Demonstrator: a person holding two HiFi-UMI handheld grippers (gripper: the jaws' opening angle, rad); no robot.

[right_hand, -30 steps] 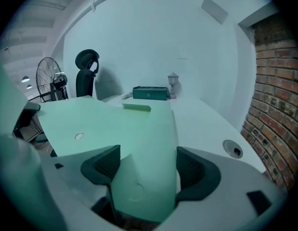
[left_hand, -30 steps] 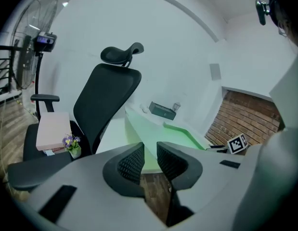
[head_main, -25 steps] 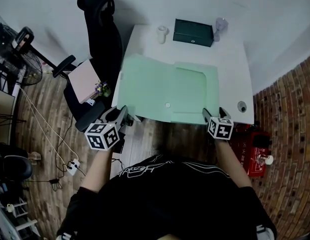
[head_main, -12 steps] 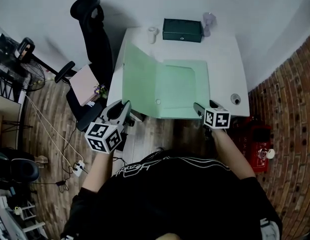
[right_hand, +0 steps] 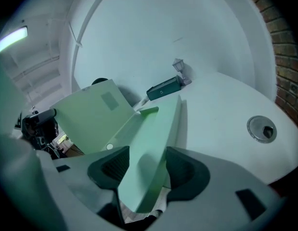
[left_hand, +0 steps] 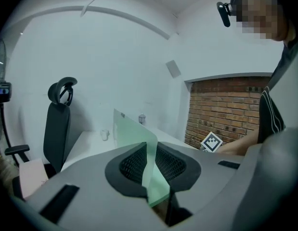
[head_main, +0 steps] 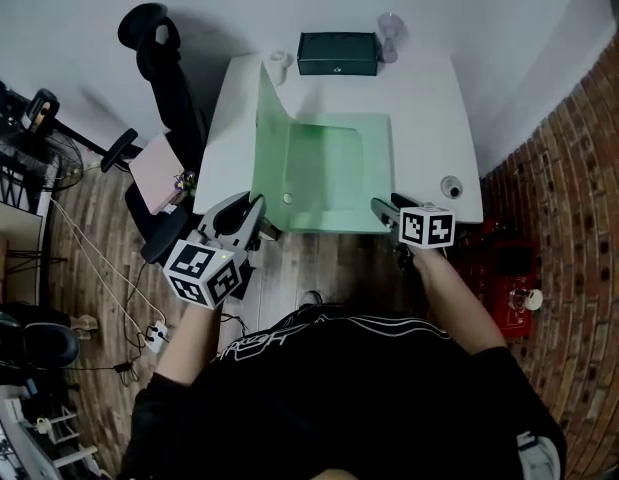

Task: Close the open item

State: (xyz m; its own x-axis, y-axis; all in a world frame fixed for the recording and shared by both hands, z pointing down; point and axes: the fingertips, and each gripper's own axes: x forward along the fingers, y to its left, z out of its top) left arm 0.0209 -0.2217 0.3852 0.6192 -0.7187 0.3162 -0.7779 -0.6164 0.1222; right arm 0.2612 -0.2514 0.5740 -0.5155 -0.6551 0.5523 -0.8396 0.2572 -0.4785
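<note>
A pale green folder lies open on the white table. Its left cover stands nearly upright. My left gripper is shut on that cover's near corner; in the left gripper view the thin green sheet runs up between the pads, and the jaws have just been closing on it. My right gripper sits at the folder's near right corner. Its jaws have just been closing, and the right panel lies between them at a slant without a firm pinch.
At the table's far edge are a dark green box, a clear glass and a small white cup. A round cable hole is near the right edge. A black office chair stands left of the table.
The left cover has swung from flat on the table to nearly upright as my left gripper rose and moved right. My right gripper stayed at the near right corner.
</note>
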